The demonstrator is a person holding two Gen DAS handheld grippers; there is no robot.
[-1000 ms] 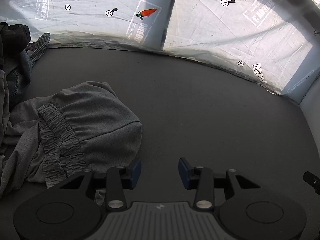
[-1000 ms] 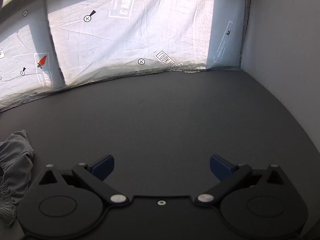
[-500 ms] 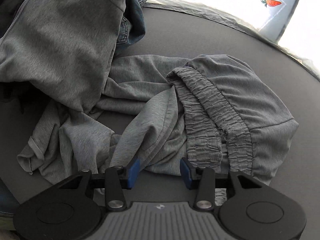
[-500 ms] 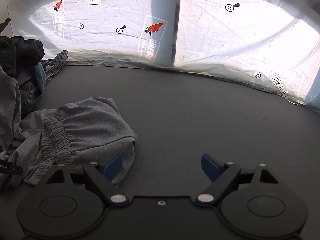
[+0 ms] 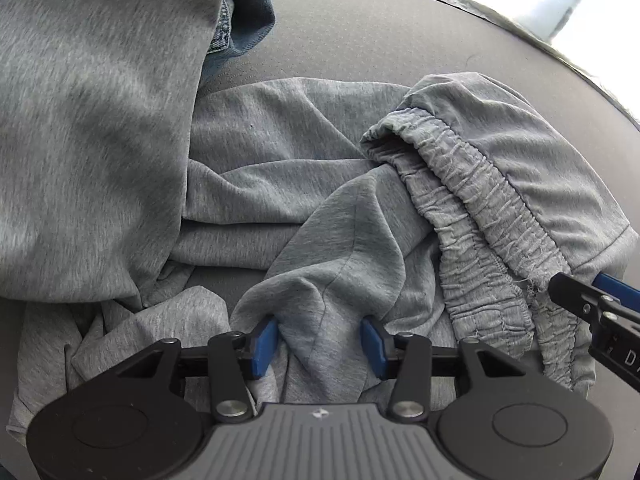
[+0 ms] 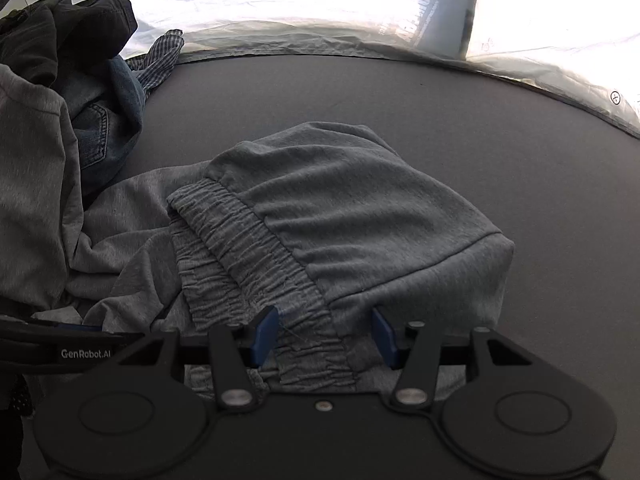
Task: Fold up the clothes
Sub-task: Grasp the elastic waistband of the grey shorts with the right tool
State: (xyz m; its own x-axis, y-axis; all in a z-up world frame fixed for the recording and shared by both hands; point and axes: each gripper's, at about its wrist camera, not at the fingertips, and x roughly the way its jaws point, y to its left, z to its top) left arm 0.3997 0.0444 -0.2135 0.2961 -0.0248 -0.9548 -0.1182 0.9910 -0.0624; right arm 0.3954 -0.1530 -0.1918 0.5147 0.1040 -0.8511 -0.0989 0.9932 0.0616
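Both claws have travelled from bare table (image 6: 400, 120) onto the crumpled grey trousers (image 6: 340, 216). Left claw (image 5: 319, 342), widening, straddles a fabric ridge; right claw (image 6: 326, 336), narrowing, straddles the elastic waistband (image 6: 256, 256), neither pinching.

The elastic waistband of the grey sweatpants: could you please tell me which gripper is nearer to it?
Right. The right gripper straddles the elastic waistband, its jaws just closing around it. The left gripper sits beside the waistband, over a fold of the grey sweatpants.
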